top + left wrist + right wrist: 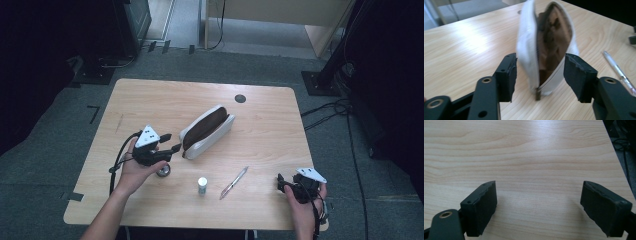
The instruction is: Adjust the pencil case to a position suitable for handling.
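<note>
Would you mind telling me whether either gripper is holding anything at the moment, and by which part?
Nothing is held. The left gripper is open around the near end of the pencil case; the right gripper is open above the table.

White pouch [207, 131] with brown, seemingly suede lining, black gripper [540, 75]

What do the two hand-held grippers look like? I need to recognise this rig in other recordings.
Both the left gripper and the right gripper are black, each with two blocky fingers faced with rough dark pads, a grey three-cornered plate on top and a black trailing cable. The forearms are bare.
</note>
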Action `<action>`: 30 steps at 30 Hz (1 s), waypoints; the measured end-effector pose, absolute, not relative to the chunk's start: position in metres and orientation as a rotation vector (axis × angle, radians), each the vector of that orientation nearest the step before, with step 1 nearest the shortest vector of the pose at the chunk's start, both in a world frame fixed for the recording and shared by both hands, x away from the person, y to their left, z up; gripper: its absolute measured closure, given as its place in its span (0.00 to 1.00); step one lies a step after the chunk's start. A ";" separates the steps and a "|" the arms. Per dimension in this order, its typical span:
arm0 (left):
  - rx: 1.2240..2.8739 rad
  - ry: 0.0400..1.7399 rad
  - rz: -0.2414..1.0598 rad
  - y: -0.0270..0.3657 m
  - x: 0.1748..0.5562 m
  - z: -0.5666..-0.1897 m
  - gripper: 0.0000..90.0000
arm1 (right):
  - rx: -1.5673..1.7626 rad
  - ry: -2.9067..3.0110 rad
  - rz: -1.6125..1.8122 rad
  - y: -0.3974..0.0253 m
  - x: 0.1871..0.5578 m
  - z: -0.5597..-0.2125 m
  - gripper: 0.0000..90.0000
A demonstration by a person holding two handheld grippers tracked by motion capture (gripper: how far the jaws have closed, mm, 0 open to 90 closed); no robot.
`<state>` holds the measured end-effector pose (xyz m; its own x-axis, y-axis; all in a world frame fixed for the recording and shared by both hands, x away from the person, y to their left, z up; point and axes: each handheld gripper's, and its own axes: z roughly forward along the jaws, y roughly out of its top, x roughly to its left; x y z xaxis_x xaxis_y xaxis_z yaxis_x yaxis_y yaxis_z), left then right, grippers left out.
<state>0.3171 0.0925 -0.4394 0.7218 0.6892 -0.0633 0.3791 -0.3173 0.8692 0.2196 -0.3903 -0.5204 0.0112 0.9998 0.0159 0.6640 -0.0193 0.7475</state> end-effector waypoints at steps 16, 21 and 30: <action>1.931 1.050 0.448 0.150 0.297 -0.457 0.14 | 1.649 1.716 0.960 -0.346 0.230 -0.473 0.14; 1.913 1.128 0.468 0.166 0.287 -0.468 0.08 | 1.614 1.734 1.011 -0.325 0.240 -0.460 0.14; 1.883 1.245 0.483 0.194 0.267 -0.487 0.03 | 1.659 1.755 1.030 -0.296 0.262 -0.446 0.00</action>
<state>0.2669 0.1941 -0.4874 0.4403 0.8906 -0.1137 0.5806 -0.1858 0.7927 0.2620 -0.2963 -0.4465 -0.1235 0.9833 0.1335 0.5960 -0.0341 0.8023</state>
